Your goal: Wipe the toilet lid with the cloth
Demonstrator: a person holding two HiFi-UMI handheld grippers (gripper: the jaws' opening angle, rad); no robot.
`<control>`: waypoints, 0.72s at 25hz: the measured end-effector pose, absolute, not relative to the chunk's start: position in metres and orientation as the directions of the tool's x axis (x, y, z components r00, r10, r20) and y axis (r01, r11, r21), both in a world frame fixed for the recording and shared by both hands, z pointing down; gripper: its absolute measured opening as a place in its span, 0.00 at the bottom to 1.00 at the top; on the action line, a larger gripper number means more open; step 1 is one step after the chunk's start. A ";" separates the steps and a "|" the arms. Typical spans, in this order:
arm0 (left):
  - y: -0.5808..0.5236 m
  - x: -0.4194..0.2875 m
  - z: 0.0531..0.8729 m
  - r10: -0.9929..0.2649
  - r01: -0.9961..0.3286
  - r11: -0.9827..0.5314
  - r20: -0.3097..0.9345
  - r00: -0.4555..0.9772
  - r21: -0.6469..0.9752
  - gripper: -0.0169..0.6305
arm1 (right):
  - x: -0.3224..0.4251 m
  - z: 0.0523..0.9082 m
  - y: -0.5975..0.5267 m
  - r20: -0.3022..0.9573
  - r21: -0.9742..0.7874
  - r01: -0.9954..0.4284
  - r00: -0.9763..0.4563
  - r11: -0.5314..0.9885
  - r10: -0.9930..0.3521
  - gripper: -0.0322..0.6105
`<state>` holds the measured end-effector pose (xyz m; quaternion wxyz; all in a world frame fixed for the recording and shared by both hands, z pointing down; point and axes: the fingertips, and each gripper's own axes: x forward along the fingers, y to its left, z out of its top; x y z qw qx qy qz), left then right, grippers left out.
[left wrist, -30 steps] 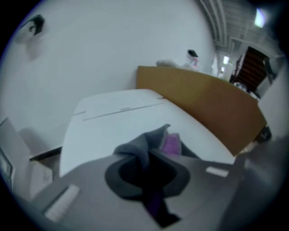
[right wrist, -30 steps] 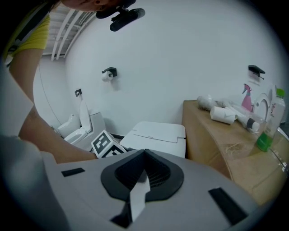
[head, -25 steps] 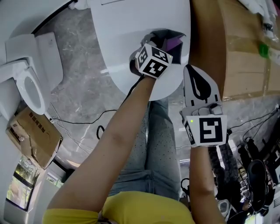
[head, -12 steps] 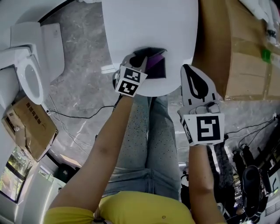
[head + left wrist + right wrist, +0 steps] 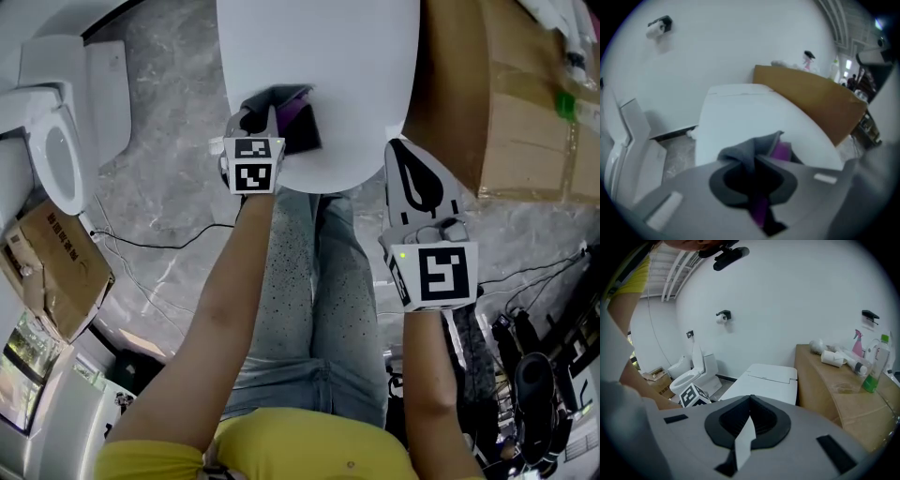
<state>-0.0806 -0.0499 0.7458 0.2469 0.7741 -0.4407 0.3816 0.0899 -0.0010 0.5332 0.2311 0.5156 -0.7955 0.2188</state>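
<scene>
The white toilet lid [image 5: 323, 66] lies closed in front of me. A grey and purple cloth [image 5: 292, 120] rests on its near left part, and my left gripper [image 5: 265, 120] is shut on the cloth and presses it to the lid. In the left gripper view the cloth [image 5: 761, 147] bunches up out of the closed jaws, with the lid [image 5: 740, 110] behind it. My right gripper [image 5: 401, 152] hangs shut and empty just off the lid's near right edge. In the right gripper view the lid [image 5: 766, 380] lies beyond the closed jaws of the right gripper [image 5: 751, 401].
A tall brown cardboard box [image 5: 511, 103] stands close on the right, with spray bottles [image 5: 874, 364] and rolls on top. A second toilet [image 5: 56, 159] and a cardboard carton [image 5: 56, 272] are at the left. Cables [image 5: 150, 248] cross the marble floor. Dark gear [image 5: 534, 375] is piled at lower right.
My left gripper has slid the cloth leftward along the lid's near part, rolling its wrist. The right gripper has shifted only a little.
</scene>
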 end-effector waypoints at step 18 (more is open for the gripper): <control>0.094 0.006 0.754 -0.194 -0.568 -0.795 0.799 0.569 0.212 0.06 | 0.089 0.539 0.035 0.611 -0.125 -0.894 -0.411 0.430 -0.677 0.07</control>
